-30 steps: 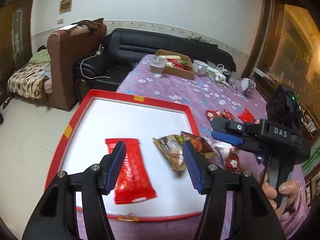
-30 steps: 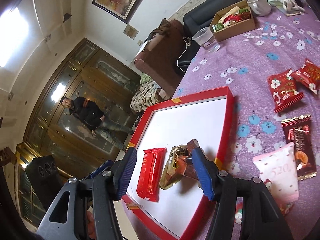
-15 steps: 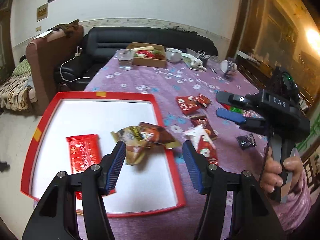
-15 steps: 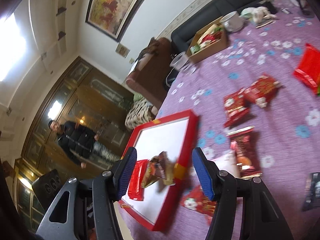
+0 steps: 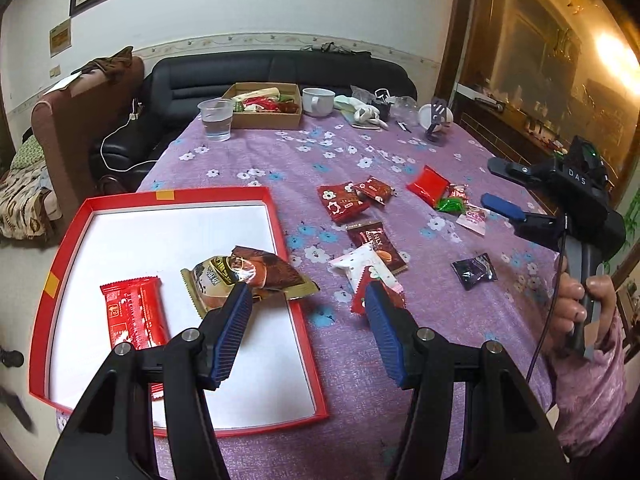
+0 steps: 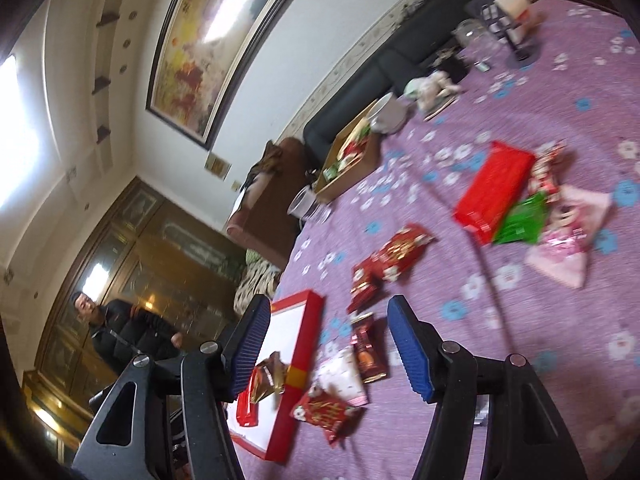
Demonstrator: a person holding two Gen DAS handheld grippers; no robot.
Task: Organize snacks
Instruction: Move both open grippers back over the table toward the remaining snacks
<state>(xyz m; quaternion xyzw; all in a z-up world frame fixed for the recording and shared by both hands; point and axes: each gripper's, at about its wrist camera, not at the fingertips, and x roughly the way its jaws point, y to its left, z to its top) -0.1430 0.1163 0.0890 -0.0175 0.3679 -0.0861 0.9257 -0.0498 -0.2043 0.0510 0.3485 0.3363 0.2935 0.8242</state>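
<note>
Taking the red tray (image 5: 280, 216) as the marker and going from its left: a flat red packet (image 5: 134, 312) lies inside near the left wall, and to its right two brown wrappers (image 5: 248, 276) sit heaped together, one gold corner poking out over the tray's right rim. That overhang looks the likeliest trouble; a sleeve or claw brushing past could drag the pair back out onto the purple cloth (image 5: 304, 160).

The left claw (image 5: 306, 322) hangs spread and empty above that right rim. Just right of the tray a white-and-red packet (image 5: 370, 276) lies partly on a dark one, so a pinch there may lift two at once.

Farther right more red packets (image 5: 352, 200) are scattered, with bare cloth between them. The right claw (image 6: 328, 344) is also spread, holding nothing, high over the packets. The cloth's near edge is close; a nudged packet could slide off.
</note>
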